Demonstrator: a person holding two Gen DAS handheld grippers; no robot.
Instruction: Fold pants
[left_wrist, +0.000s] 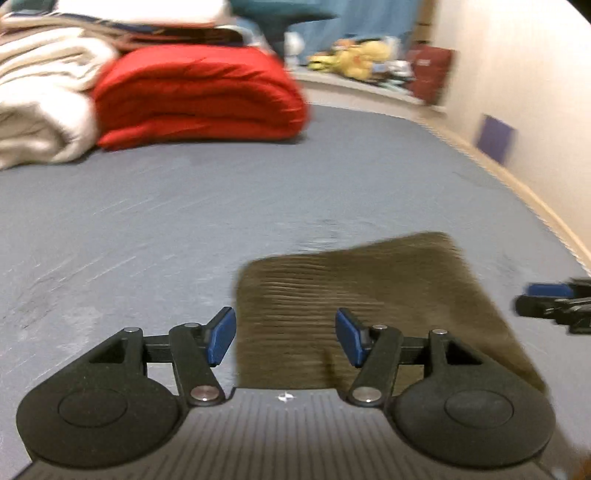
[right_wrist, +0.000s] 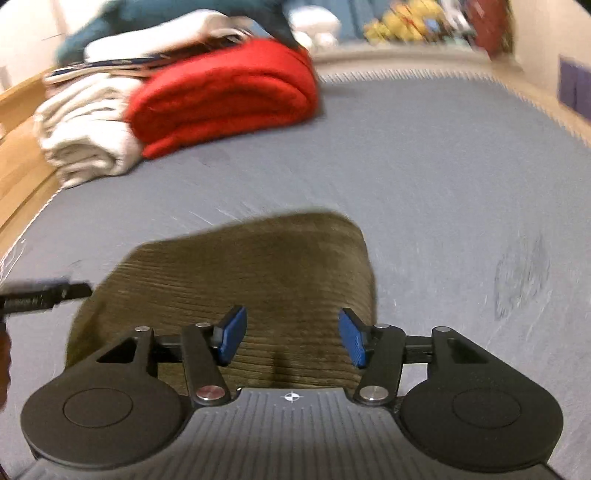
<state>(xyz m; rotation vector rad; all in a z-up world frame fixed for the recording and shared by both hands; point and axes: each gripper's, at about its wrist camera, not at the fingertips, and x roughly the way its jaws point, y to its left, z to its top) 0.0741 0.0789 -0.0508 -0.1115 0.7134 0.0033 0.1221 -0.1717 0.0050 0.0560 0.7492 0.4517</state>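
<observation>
Ahead of both fingers' tips: pants (left_wrist: 362, 295), olive corduroy, a compact squarish bundle flat on the sheet (left_wrist: 221, 206). Left gripper (left_wrist: 286, 338): spread, empty. Right gripper (right_wrist: 291, 338): spread, empty. Beyond the fingers: red blanket (right_wrist: 225, 96), stacked. Folding looks essentially complete; perhaps only tidying left.
</observation>
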